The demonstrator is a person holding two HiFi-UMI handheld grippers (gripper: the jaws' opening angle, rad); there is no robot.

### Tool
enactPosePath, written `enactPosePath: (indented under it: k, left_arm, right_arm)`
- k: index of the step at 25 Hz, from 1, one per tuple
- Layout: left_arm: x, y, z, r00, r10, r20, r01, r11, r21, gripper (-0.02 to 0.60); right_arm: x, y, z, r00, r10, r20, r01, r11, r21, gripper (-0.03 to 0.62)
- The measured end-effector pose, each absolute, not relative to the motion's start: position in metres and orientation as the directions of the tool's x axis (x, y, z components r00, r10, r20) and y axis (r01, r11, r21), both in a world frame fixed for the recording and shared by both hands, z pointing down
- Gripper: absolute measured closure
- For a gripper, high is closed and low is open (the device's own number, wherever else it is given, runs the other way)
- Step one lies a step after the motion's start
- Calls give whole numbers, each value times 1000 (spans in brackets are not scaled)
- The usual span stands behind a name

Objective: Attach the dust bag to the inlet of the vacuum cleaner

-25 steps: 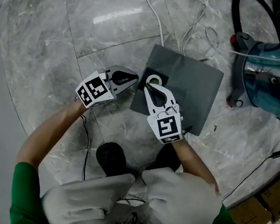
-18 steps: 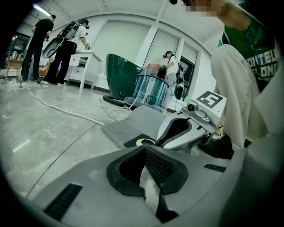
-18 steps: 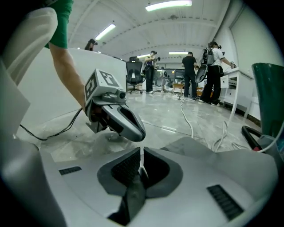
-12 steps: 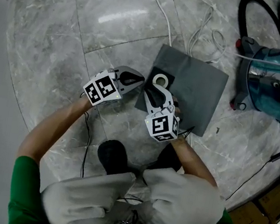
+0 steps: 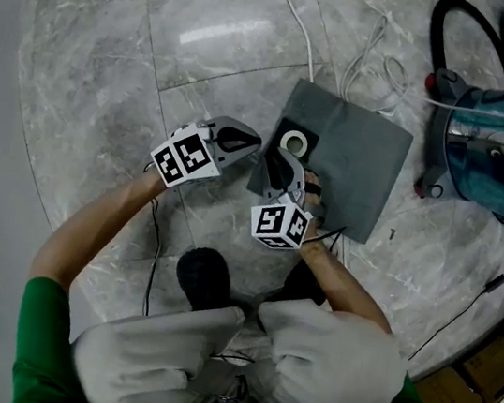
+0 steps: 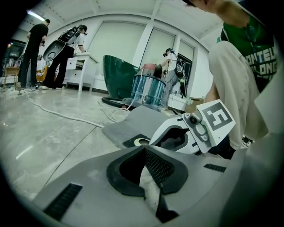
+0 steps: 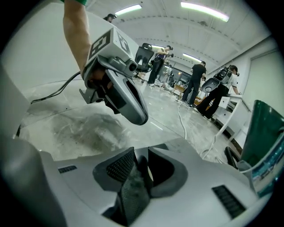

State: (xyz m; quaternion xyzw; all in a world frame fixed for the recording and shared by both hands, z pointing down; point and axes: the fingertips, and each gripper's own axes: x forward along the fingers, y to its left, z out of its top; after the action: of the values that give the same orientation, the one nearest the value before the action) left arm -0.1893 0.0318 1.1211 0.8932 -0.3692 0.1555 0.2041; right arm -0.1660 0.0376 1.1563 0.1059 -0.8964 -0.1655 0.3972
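Two hand-held grippers, one dust bag (image 5: 357, 170), one vacuum cleaner (image 5: 493, 144) standing well apart at far right. The bag lies flat on the floor, its collar ring (image 5: 294, 142) just beyond the right gripper (image 5: 281, 156), whose jaws have just been opening and stand apart, pinching nothing. The left gripper (image 5: 256, 140) is closed and empty, just left of the bag.

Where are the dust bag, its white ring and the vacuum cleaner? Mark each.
dust bag (image 5: 363, 171), head view, bare grey cloth
white ring (image 5: 285, 139), head view, its rim
vacuum cleaner (image 5: 489, 143), head view, teal body
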Motion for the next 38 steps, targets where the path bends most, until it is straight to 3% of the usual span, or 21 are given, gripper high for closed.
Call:
enactPosePath:
  k: [14,25,34,38]
  left_arm:
    - [-160,17,1134,691,-532,490,-705,-647,292,580]
    - [-186,13,1144,608,-588,534,-785,-546,293,580]
    - [-189,33,1135,619,-601,506,-780,-547,304,580]
    - [-191,35,1135,619,-602,505,-779,-552,297,580]
  right_arm:
    - [-121,-7,1123,-647,-431,629,-240,898,369,497]
    - [-153,31,1143,-683,-305,664,-88,936,340,496]
    - [-167,25,1166,-615,-350,707,-68,916,394,488]
    - [-165,12,1151,-618,-427,660,-142,887,440,488]
